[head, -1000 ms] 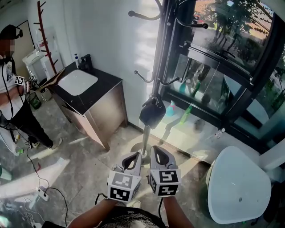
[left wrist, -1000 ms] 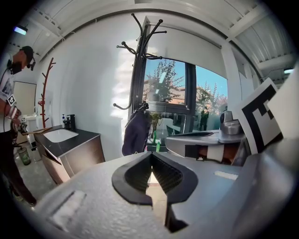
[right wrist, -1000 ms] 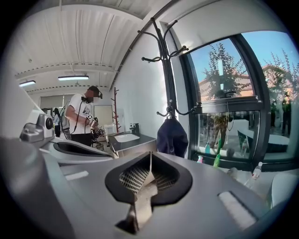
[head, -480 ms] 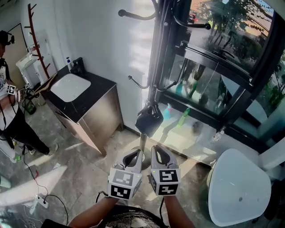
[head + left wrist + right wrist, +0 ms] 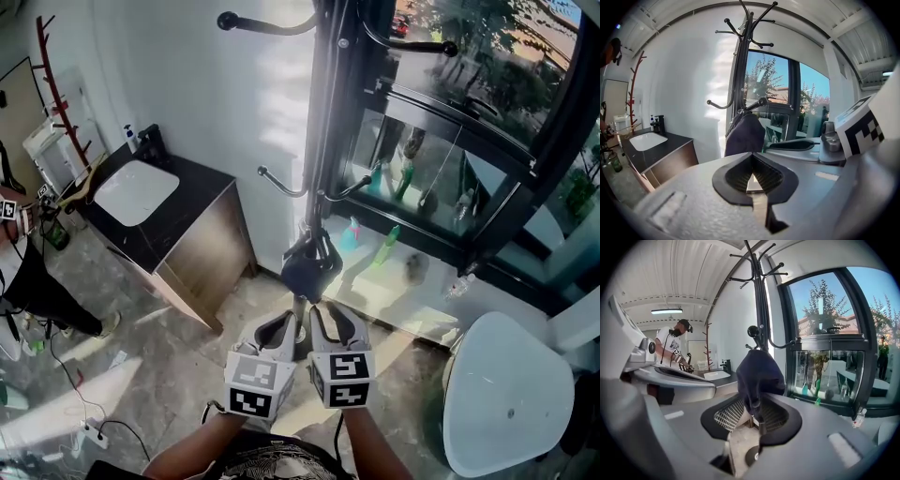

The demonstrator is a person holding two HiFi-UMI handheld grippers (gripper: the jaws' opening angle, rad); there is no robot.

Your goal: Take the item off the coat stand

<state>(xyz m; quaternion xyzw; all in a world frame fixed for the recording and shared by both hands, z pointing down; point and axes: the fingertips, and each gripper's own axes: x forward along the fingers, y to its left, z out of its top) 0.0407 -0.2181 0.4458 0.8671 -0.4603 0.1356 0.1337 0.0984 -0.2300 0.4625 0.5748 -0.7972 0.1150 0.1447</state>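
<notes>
A black coat stand [image 5: 323, 141] rises by the window, with curved hooks. A dark, rounded cloth item [image 5: 309, 267] hangs from a low hook on its pole. Both grippers sit side by side just below it, pointing at the stand. My left gripper [image 5: 281, 323] is shut and empty; in the left gripper view its pads [image 5: 752, 176] meet, and the item [image 5: 746, 133] hangs ahead. My right gripper [image 5: 325, 317] has its jaws opening. In the right gripper view the item [image 5: 757, 373] hangs close in front of the gap [image 5: 750, 416], and the pads are not pressing on it.
A black-topped cabinet with a white sink [image 5: 136, 192] stands left of the stand. A person [image 5: 19, 272] is at the far left near a red-brown rack [image 5: 56, 84]. A white round table [image 5: 506, 394] is at the right. Bottles [image 5: 389, 239] line the glass window. A power strip [image 5: 89, 433] lies on the floor.
The view has tilted up and the stand has shifted left. The hanging item now sits closer to the tips of both grippers. The grippers stay side by side.
</notes>
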